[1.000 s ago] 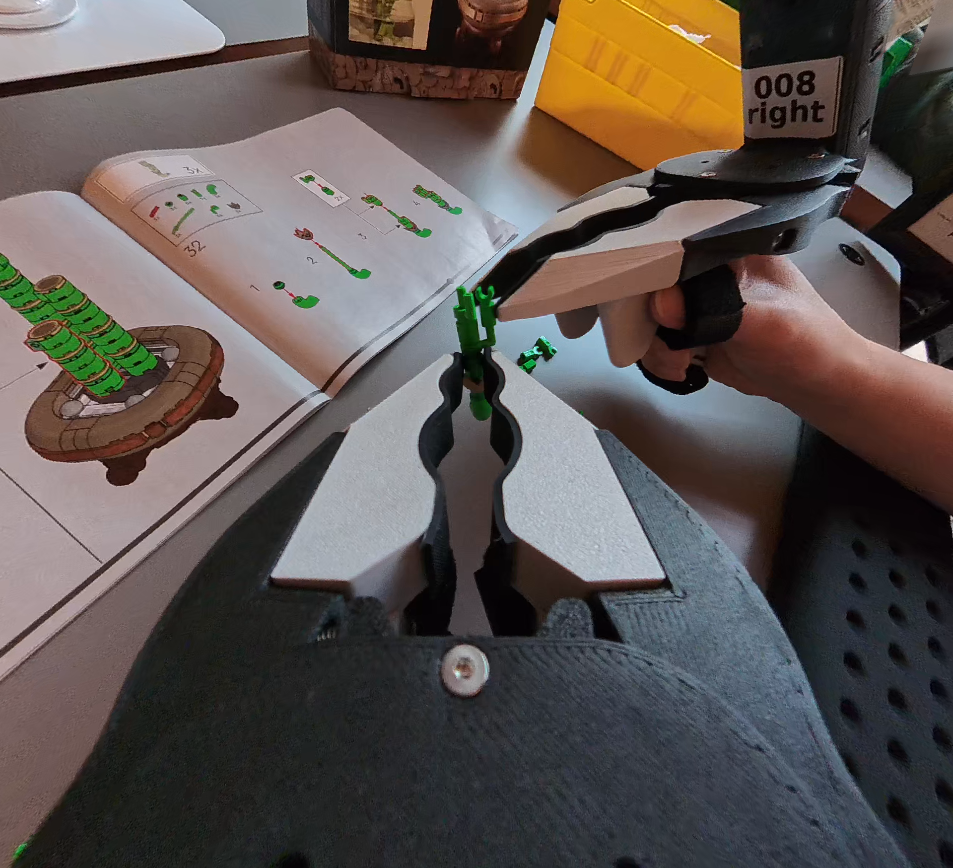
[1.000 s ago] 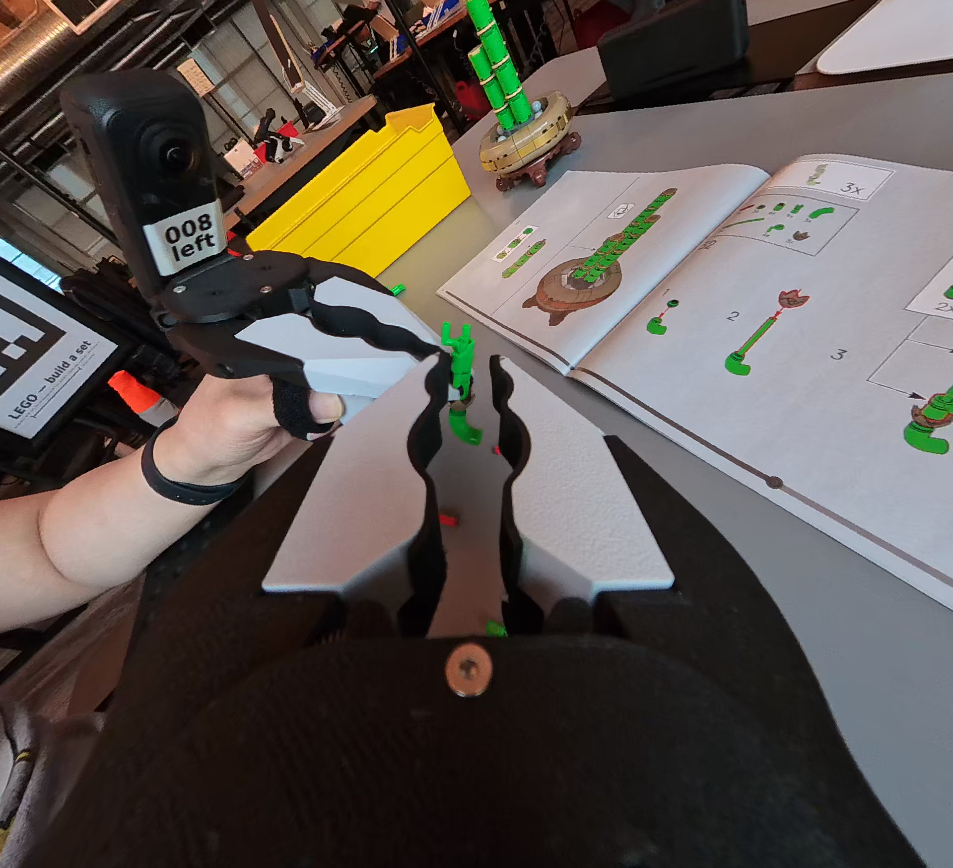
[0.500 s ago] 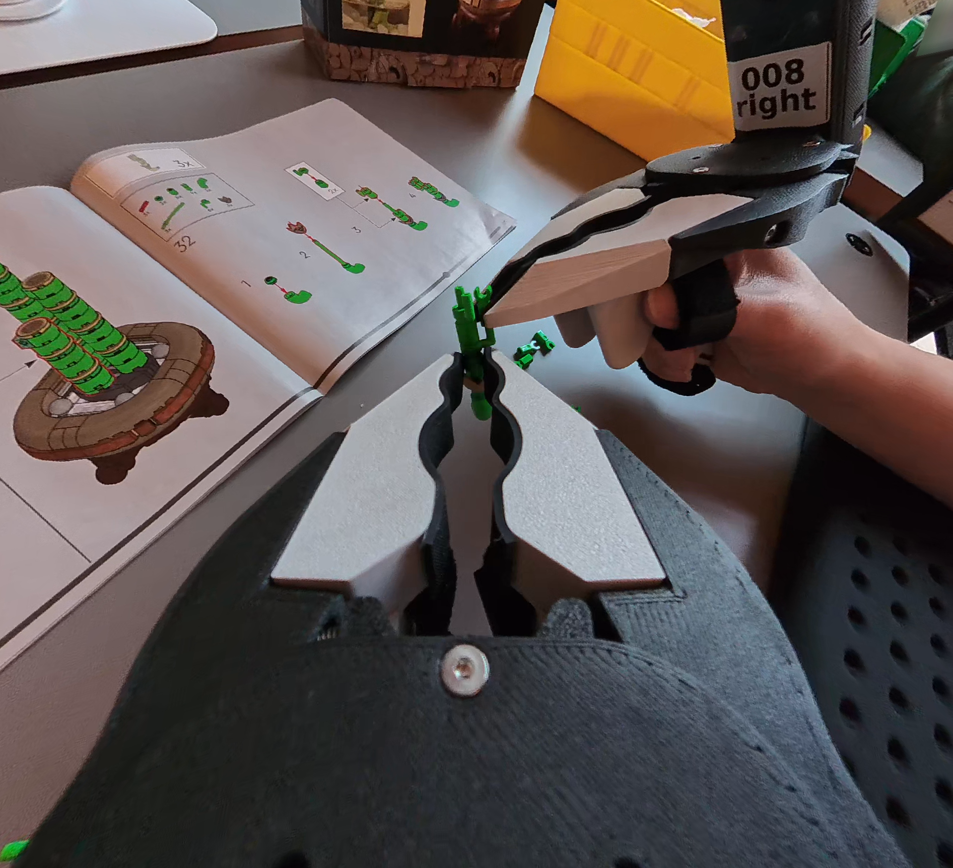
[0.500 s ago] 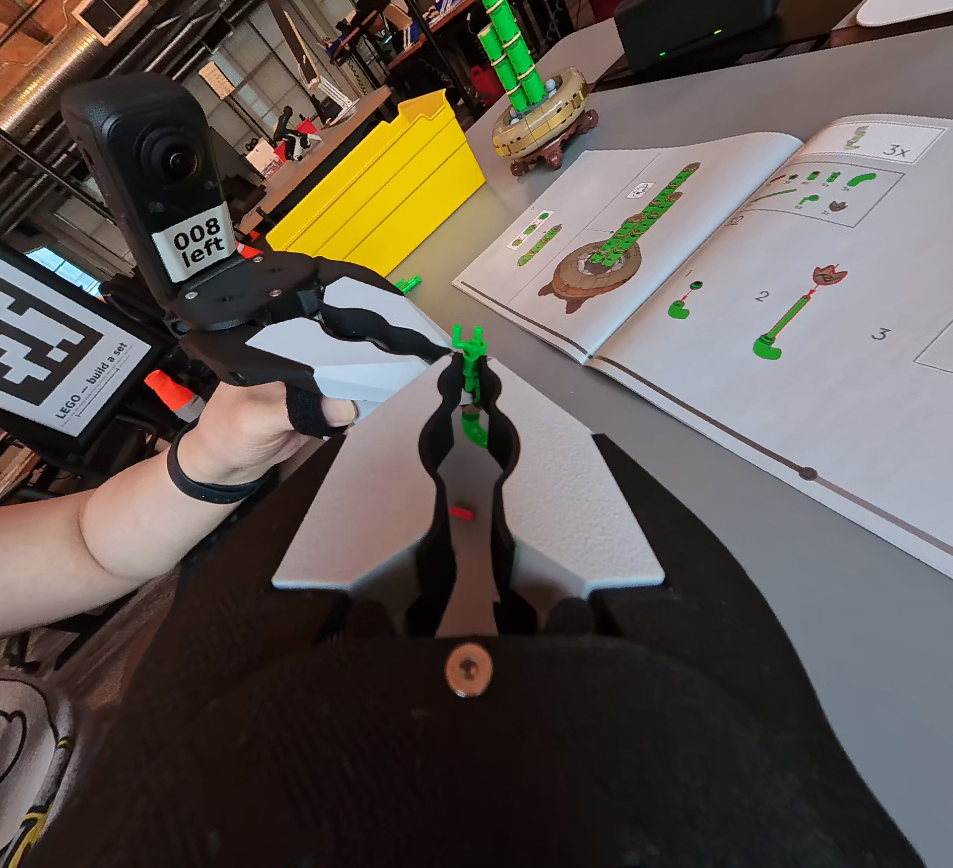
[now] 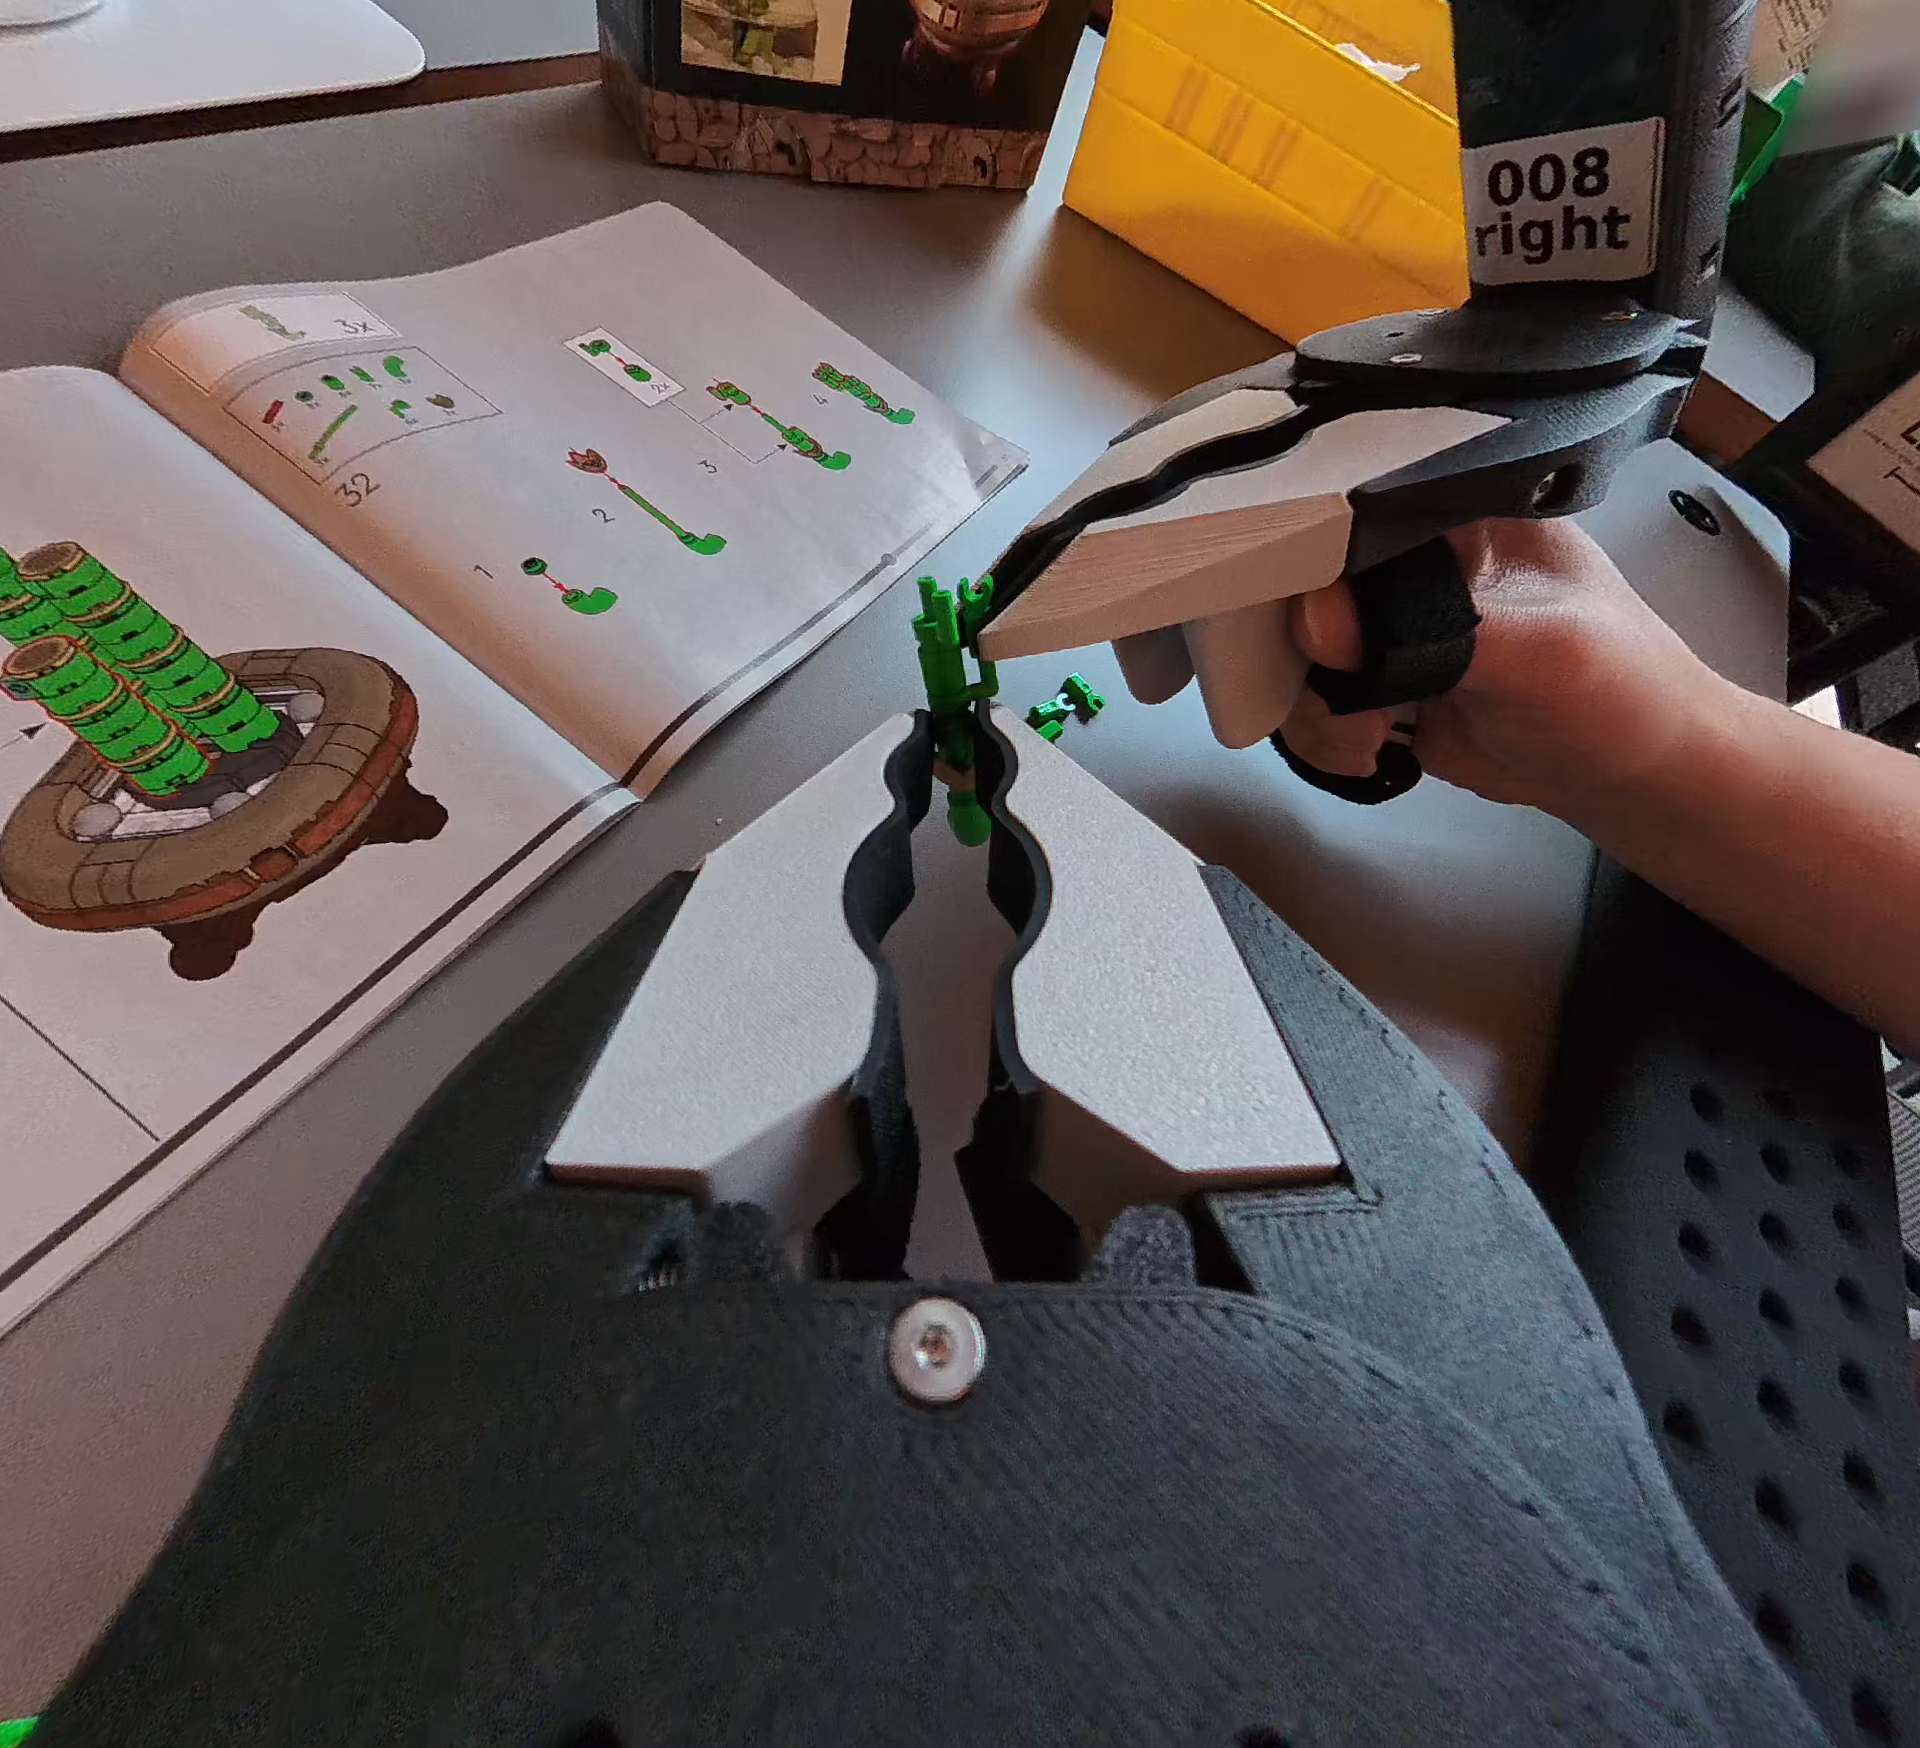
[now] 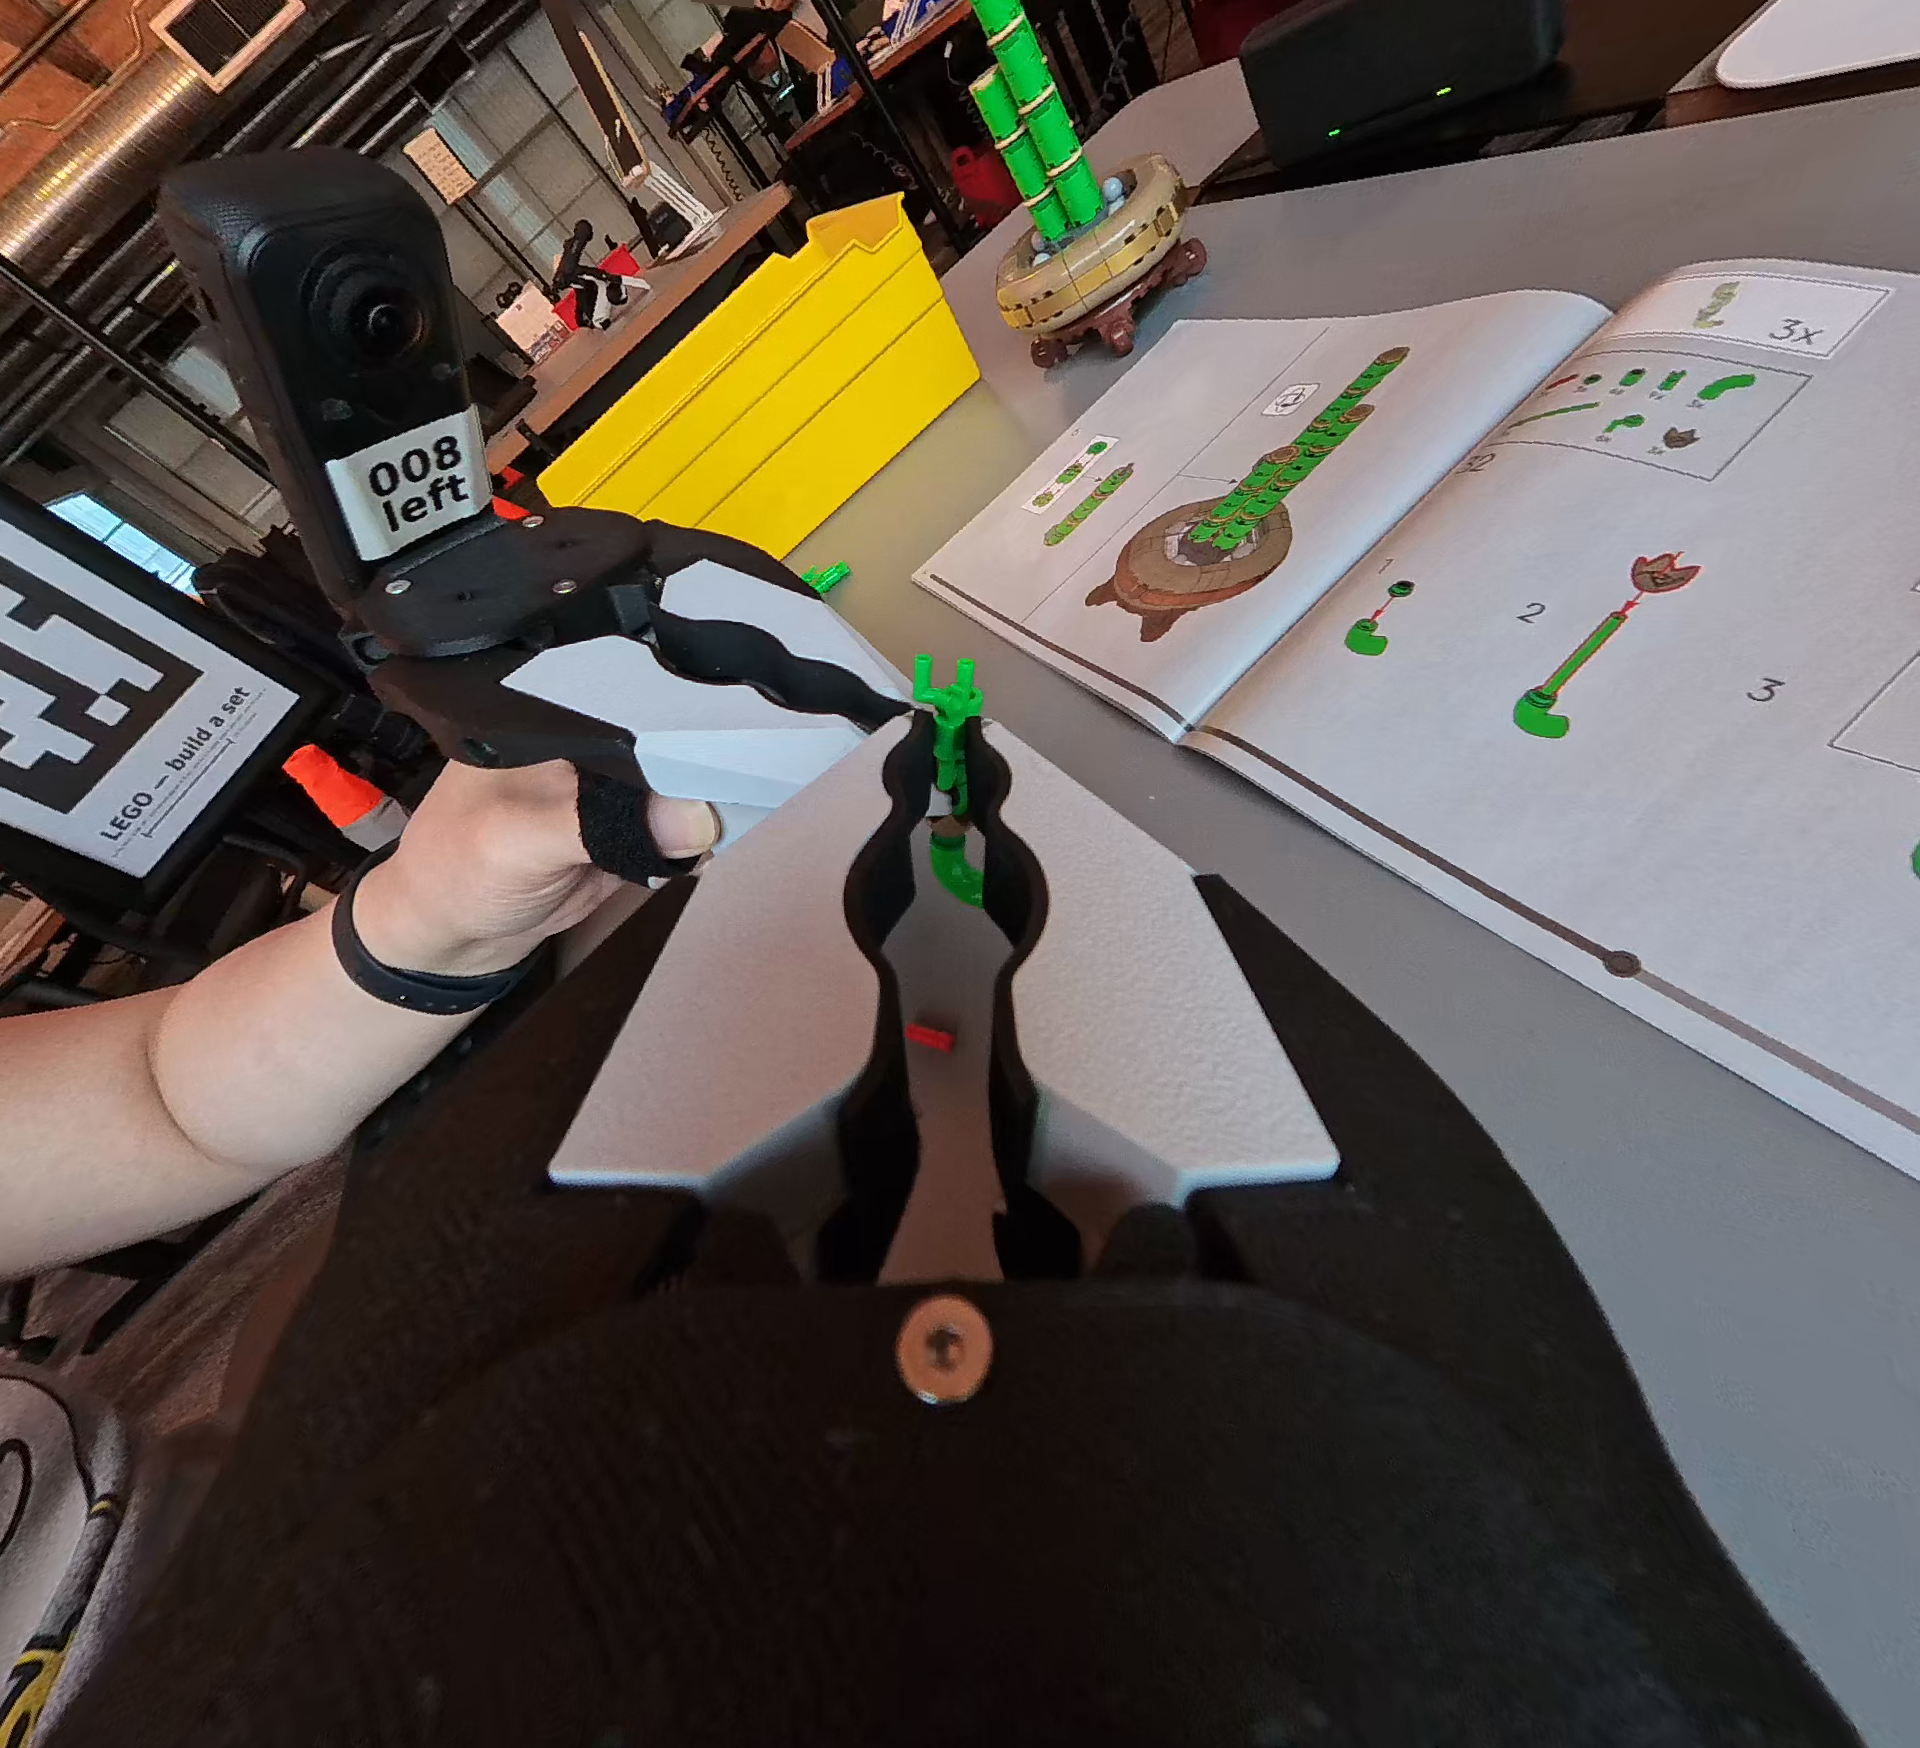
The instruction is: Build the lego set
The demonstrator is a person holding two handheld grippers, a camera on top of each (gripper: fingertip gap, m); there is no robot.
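left gripper [image 5: 954, 742] pinches green stem [image 5: 948, 670] upright, 12 o'clock | right gripper [image 6: 945, 742] clamps its top from 3 o'clock

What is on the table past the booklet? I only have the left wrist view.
Observer: A built model of green bamboo stalks in a round tan pot stands upright beyond the open paper instruction booklet.
Operator: Anything loose under the right tongs?
Observer: Yes. A tiny red plastic piece lies on the grey table. It shows in the gap of the right tongs, below the thin green stem piece they grip.
Operator: And behind the model?
Observer: A black box with small green lights sits there.
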